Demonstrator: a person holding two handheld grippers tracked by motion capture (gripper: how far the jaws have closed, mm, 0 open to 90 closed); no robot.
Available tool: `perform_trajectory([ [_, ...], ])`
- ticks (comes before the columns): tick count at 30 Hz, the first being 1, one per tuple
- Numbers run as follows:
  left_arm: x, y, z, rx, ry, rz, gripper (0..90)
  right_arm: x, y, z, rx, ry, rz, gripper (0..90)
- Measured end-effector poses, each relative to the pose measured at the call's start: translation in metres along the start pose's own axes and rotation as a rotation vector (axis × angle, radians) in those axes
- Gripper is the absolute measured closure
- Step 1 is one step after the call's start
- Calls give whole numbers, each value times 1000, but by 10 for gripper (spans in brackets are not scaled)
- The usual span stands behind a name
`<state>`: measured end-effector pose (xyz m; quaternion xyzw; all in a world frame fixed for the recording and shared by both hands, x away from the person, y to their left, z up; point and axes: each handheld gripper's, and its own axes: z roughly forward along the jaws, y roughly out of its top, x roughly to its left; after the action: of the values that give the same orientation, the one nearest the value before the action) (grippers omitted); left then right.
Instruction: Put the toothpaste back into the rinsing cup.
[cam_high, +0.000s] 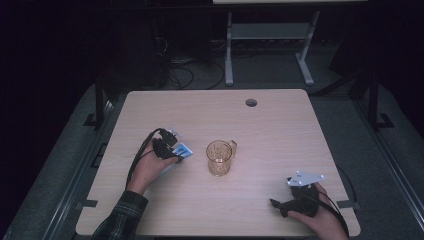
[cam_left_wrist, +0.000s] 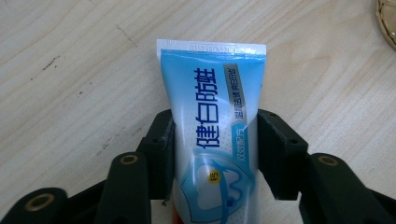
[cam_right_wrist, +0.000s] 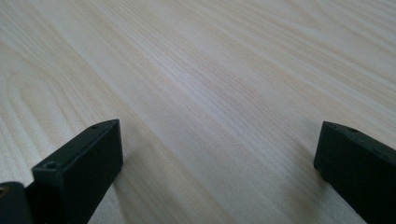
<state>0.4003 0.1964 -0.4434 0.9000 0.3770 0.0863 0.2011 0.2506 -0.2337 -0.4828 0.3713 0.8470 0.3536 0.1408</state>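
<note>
Lay flat on the table (cam_left_wrist: 70, 70), blue toothpaste tube (cam_left_wrist: 212, 126) between the left gripper (cam_left_wrist: 215, 149) jaws. Touched both sides, squeezed. Stood wide open and empty, right gripper (cam_right_wrist: 219, 154) jaws.

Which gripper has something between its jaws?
The left gripper: a blue toothpaste tube lies between its jaws, pads at its sides. The right gripper stands wide open over bare table.
</note>
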Motion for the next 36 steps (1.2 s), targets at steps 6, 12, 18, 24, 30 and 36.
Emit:
perform_trajectory([
  [6,1,0,-2,8,-14,-3,598,0,0,0,0,0,0,6],
  [12,3,-3,-6,-4,-45,-33,703,0,0,0,0,0,0,5],
  [18,6,-5,-7,-17,-61,-34,724,0,0,0,0,0,0,5],
  [24,6,-6,-10,-25,-73,-19,726,0,0,0,0,0,0,5],
  [30,5,-9,-18,-78,-93,-27,728,0,0,0,0,0,0,5],
  [36,7,-12,-27,-124,-116,-37,731,0,0,0,0,0,0,5],
])
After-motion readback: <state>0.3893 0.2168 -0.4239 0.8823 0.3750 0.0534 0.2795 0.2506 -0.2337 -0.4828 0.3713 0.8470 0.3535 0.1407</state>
